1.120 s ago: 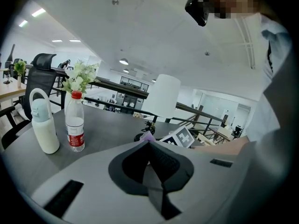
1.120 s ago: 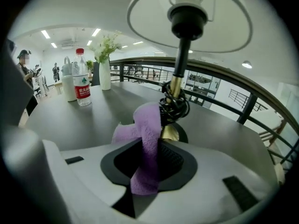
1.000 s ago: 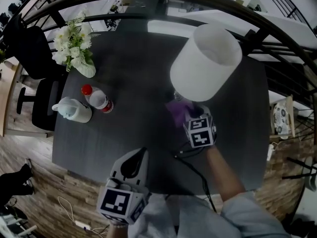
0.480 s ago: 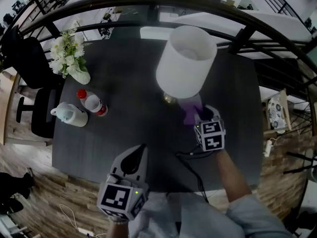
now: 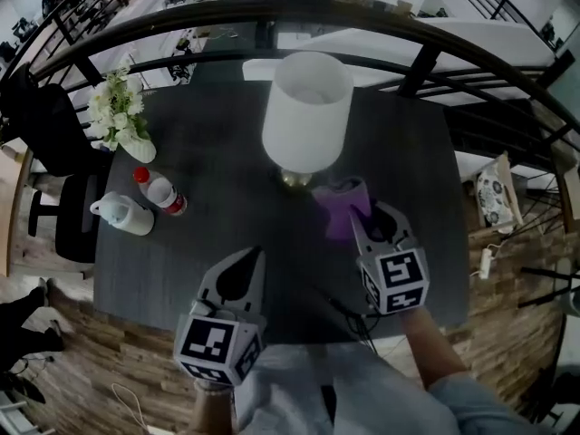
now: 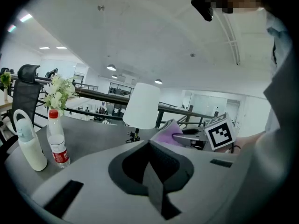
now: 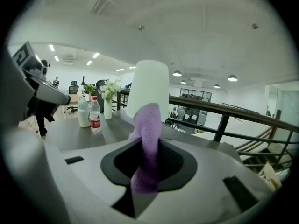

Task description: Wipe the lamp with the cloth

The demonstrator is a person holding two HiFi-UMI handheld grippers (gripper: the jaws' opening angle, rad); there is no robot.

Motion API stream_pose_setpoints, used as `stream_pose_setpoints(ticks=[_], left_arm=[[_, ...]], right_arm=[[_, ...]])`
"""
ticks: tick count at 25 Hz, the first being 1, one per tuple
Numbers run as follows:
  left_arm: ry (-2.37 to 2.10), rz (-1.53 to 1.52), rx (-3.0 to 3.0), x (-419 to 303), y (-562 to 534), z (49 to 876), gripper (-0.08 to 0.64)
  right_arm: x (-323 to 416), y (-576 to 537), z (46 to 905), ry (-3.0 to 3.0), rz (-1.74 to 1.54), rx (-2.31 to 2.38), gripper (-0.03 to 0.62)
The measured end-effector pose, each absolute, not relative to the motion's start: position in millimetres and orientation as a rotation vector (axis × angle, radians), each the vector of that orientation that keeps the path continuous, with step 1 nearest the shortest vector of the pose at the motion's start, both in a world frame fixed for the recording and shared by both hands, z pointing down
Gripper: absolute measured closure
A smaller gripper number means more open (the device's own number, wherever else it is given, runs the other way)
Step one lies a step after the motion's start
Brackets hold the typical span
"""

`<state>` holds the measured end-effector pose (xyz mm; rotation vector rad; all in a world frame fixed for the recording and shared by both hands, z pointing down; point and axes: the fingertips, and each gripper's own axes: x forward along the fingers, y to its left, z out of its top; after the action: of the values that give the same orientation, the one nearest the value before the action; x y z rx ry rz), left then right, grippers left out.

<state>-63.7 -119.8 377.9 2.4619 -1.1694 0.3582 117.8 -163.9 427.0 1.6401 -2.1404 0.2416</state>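
One cloth pinched in right claw; left claw closed, empty.

Hunting for lettering: nothing legible anywhere. Red label round the water bottle, with print far too small to read in the left gripper view, and just as tiny in the head view and the right gripper view. Bold black-and-white square markers on the cube of the right gripper and the cube of the left gripper, blocky patterns only, not readable as letters or digits. Nothing more to call out.
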Motion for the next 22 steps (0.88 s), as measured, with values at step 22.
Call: stream_pose_setpoints(ticks=[22], left_arm=[[-1.211, 0.397, 2.510, -50.9, -114.7, 371.3, 0.551]], right_arm=[[93.3, -125.9, 382.8, -2.326, 0.306, 1.716, 0.502]])
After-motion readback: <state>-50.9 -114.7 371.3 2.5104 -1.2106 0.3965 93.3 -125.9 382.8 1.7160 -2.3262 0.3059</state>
